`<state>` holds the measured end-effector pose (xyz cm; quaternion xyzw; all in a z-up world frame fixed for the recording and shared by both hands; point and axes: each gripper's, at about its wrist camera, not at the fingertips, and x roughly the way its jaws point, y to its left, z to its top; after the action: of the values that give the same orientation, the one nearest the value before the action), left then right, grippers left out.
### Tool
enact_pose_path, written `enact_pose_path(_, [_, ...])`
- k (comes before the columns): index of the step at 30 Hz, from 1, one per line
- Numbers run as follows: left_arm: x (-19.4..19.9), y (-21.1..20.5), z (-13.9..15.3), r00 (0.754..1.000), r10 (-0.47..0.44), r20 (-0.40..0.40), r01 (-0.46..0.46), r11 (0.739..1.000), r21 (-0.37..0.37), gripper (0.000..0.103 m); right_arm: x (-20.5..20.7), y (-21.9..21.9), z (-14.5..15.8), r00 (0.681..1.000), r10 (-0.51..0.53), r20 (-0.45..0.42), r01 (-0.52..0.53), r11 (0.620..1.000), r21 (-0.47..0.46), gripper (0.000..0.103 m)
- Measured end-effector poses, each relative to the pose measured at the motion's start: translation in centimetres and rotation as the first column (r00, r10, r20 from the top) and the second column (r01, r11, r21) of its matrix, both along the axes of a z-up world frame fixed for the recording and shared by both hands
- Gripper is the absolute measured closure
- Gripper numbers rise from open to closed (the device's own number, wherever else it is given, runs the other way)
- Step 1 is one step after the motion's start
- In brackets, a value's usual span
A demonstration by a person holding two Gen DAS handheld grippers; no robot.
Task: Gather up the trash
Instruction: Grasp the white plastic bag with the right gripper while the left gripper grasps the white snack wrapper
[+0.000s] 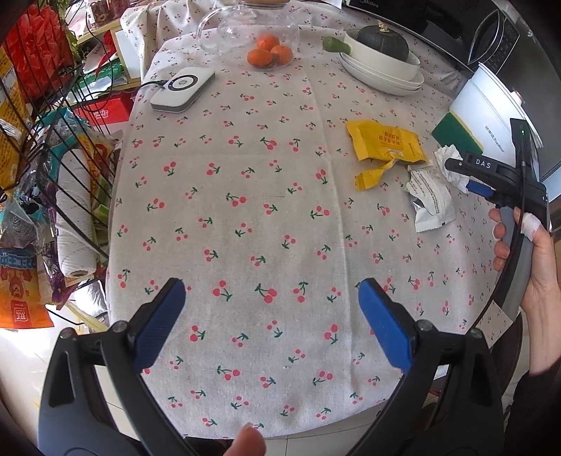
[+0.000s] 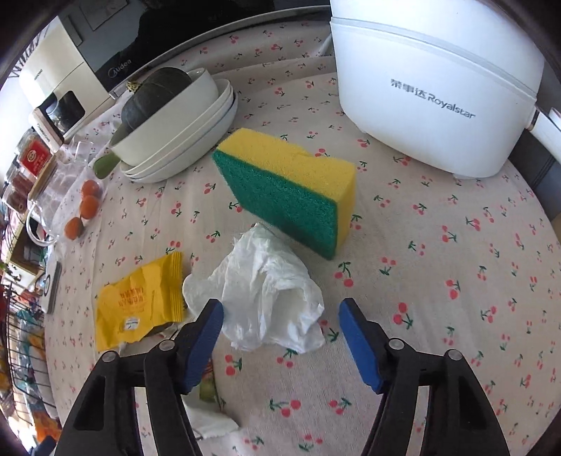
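Observation:
A crumpled white tissue (image 2: 266, 298) lies on the cherry-print tablecloth (image 2: 438, 333), partly between the open fingers of my right gripper (image 2: 280, 312), which hovers just above it. A torn yellow wrapper (image 2: 138, 303) lies to its left, and also shows in the left wrist view (image 1: 385, 147). A white wrapper (image 1: 431, 200) lies beside the yellow one. The tissue (image 1: 452, 165) shows under the right gripper (image 1: 466, 175) at the table's right. My left gripper (image 1: 271, 298) is open and empty over the bare near part of the cloth (image 1: 245, 228).
A yellow-green sponge (image 2: 291, 189) lies just behind the tissue. A white Royalstar cooker (image 2: 434, 80) stands at the back right. Stacked white dishes with a dark squash (image 2: 168, 129), oranges (image 1: 270, 52), a glass jug (image 1: 245, 24) and a white device (image 1: 182, 87) stand further back. A wire rack (image 1: 52, 158) is off the table's left.

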<state>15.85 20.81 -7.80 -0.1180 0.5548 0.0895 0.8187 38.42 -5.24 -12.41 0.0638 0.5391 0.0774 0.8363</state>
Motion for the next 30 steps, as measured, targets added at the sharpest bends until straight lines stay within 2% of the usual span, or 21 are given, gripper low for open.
enact_pose_path(1, [0.1,-0.1,0.0,1.0,-0.001,-0.001,0.001,1.0,0.003,0.004,0.1,0.3,0.1,1.0,0.003,0.026,-0.002,1.0,-0.02,0.045])
enact_pose_path(2, [0.2,-0.3,-0.1,1.0,-0.003,-0.002,0.003,1.0,0.005,0.004,0.3,0.7,0.0,0.999,0.012,0.035,-0.01,0.999,-0.045,0.054])
enact_pose_path(3, [0.3,-0.4,-0.2,1.0,-0.006,-0.004,0.006,1.0,0.007,0.004,0.4,0.9,0.0,0.999,0.024,0.042,-0.021,0.998,-0.064,0.073])
enact_pose_path(5, [0.5,-0.8,-0.4,1.0,-0.015,-0.009,0.015,1.0,0.012,0.004,0.4,1.3,0.0,0.997,0.064,0.047,-0.06,0.995,-0.076,0.093])
enact_pose_path(6, [0.6,-1.0,-0.5,1.0,-0.018,-0.011,0.018,1.0,0.016,0.004,0.2,1.3,0.1,0.996,0.072,0.044,-0.069,0.995,-0.071,0.095])
enact_pose_path(8, [0.8,-1.3,-0.6,1.0,-0.019,-0.011,0.02,1.0,0.02,0.004,-0.4,1.0,0.1,0.996,0.085,0.039,-0.082,0.994,-0.072,0.096])
enact_pose_path(14, [1.4,-2.8,-0.5,0.999,-0.034,0.006,0.034,0.999,-0.004,0.004,-4.1,-3.0,1.1,0.996,0.087,-0.009,-0.087,0.996,0.001,0.097])
enact_pose_path(21, [4.4,-5.8,-0.4,0.999,-0.01,0.033,0.016,0.982,-0.19,0.006,-11.4,-9.8,3.7,0.998,0.052,-0.045,-0.052,0.999,0.007,0.097])
enact_pose_path(26, [7.6,-9.1,-0.7,0.997,-0.028,0.071,0.042,0.978,-0.206,0.011,-16.5,-14.3,5.0,0.997,0.002,-0.077,-0.002,1.0,0.005,0.097])
enact_pose_path(30, [9.3,-10.6,-1.6,0.997,-0.007,0.081,0.028,0.966,-0.256,0.013,-18.5,-16.7,6.2,0.998,-0.018,-0.068,0.021,0.999,0.045,0.097])
